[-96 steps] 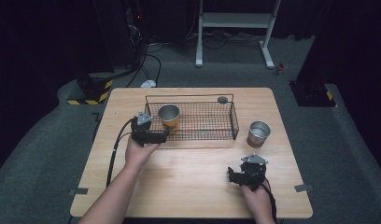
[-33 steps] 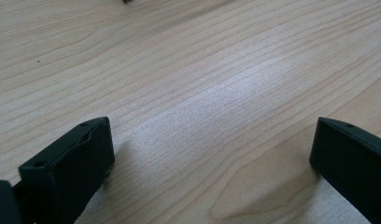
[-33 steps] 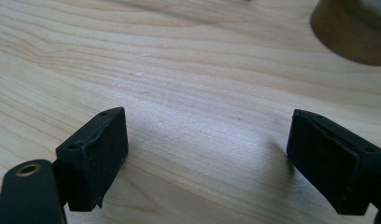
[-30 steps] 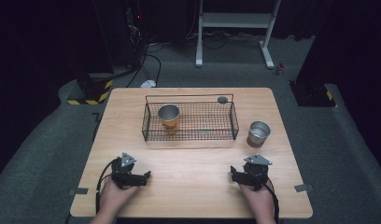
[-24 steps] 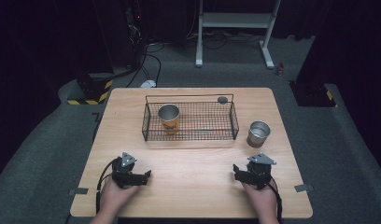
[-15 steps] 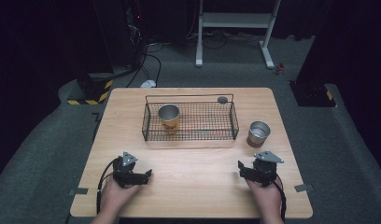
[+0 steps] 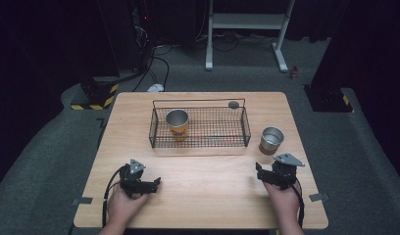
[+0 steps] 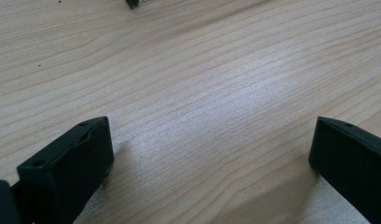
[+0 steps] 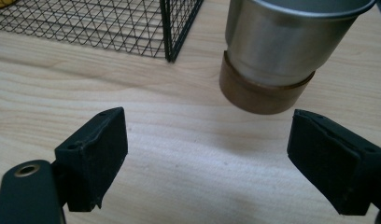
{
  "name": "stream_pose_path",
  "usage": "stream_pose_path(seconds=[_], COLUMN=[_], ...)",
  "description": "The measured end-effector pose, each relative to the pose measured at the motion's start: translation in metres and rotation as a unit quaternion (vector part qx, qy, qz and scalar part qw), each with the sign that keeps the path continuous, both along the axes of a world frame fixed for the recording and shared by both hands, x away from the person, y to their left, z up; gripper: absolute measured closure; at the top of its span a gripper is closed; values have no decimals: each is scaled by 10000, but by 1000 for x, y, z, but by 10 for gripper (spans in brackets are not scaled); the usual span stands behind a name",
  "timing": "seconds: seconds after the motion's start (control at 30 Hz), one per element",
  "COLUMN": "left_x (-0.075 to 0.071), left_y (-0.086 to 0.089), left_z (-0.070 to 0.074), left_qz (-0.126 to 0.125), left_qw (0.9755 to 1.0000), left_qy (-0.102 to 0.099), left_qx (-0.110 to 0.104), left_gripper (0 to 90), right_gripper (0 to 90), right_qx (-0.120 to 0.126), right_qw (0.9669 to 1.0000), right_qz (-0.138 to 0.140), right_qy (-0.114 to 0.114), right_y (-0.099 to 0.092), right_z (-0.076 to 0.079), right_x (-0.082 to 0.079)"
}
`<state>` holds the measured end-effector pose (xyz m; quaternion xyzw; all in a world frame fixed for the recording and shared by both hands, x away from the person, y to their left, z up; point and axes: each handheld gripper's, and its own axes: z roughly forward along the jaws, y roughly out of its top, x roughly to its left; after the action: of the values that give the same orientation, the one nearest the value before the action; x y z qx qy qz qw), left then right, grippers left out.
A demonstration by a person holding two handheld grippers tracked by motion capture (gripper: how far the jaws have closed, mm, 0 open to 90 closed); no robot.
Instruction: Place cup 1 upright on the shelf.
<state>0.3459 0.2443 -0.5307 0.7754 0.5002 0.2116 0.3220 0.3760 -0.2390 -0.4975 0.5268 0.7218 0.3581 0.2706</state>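
Observation:
A steel cup with a brown base (image 7: 271, 140) (image 9: 277, 56) stands on the wooden table (image 7: 208, 176), just right of a black wire basket (image 7: 198, 142) (image 9: 132, 28). Inside the basket's left end stands an orange cup with a steel rim (image 7: 177, 123). My right gripper (image 7: 274, 172) (image 9: 207, 149) rests near the front right, a short way in front of the steel cup, open with nothing between its jaws. At the front left my left gripper (image 7: 148, 183) (image 8: 209, 149) sits low over bare wood, open and holding nothing.
A small dark round object (image 7: 233, 104) lies by the basket's back right corner. Beyond the table are grey floor, cables and a white stand (image 7: 247, 22). Bare tabletop lies between the two grippers.
The left gripper has drawn back from the basket's left end to the front left of the table. The right gripper has shifted rightward, now in front of the steel cup.

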Motion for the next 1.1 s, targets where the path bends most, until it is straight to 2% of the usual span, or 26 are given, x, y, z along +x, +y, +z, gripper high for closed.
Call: stream_pose_path(seconds=[0.2, 0.27, 0.3, 0.4, 0.47, 1.1], left_x=[0, 0, 0, 0, 0, -1], left_y=[0, 0, 0, 0, 0, 0], left_z=[0, 0, 0, 0, 0, 0], left_qz=[2, 2, 0, 0, 1, -6], left_qw=[10000, 10000, 10000, 10000, 10000, 10000], left_qy=[-8, -8, -10, -12, -12, -11], left_qx=[7, 8, 8, 9, 10, 16], left_gripper=[5, 5, 6, 6, 7, 9], right_gripper=[114, 113, 113, 108, 108, 107], right_qx=[-80, -82, 3, -20, 31, 76], right_qw=[9998, 9998, 9997, 9996, 9994, 9990], right_qz=[-162, -166, -208, -272, -292, -378], right_qy=[-66, -93, -116, -103, -174, -220], right_y=[-5, -7, -10, -12, -15, -16], right_z=[1, 0, -1, 0, 2, 3], right_x=[12, 14, 18, 23, 29, 63])
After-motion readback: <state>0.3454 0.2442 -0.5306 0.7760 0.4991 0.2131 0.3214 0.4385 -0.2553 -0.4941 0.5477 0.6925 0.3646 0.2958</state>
